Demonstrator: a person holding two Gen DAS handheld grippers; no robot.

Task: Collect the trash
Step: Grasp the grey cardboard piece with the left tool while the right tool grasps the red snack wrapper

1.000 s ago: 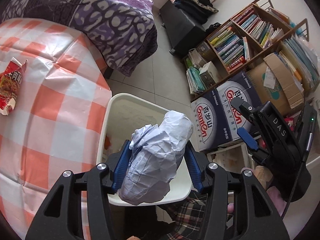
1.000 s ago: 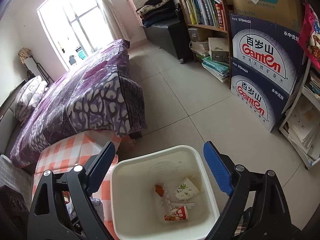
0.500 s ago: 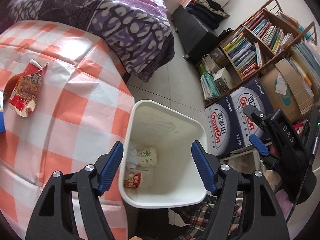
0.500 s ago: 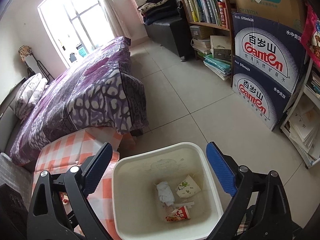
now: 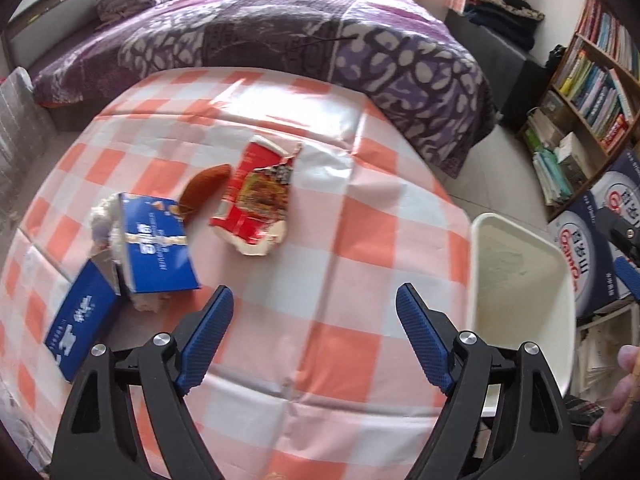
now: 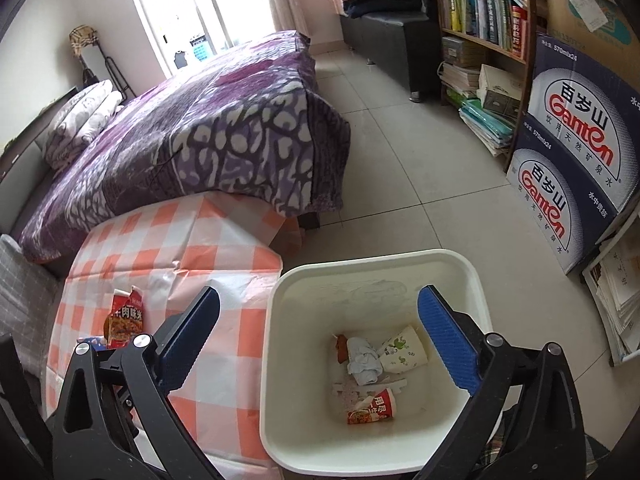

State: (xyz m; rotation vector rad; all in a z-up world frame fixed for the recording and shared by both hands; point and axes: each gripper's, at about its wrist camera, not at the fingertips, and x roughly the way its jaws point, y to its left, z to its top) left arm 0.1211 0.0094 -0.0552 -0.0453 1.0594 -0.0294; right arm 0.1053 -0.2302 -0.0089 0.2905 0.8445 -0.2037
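A: Two grippers, both empty. Left gripper (image 5: pixel 310 322) jaws spreading apart, nothing between them, over the desk with the orange-and-white checked plastic cloth (image 5: pixel 340 240).
B: Right?
A: Right gripper (image 6: pixel 318 330) jaws also widening, nothing held, above the white square plastic trash bin (image 6: pixel 478 280) standing just beside the desk.
B: Bin contents?
A: Crumpled white paper ball (image 6: pixel 362 362), white paper cup with green print (image 6: pixel 402 348), red snack cup (image 6: pixel 372 406).
B: Trash left on the desk?
A: Blue cardboard box, opened (image 5: pixel 158 246), beside a second flat blue box (image 5: pixel 82 322). Farther: torn red noodle wrapper (image 5: pixel 258 200), brown scrap (image 5: pixel 204 190) touching it. Purple patterned bed (image 5: pixel 300 56) behind.
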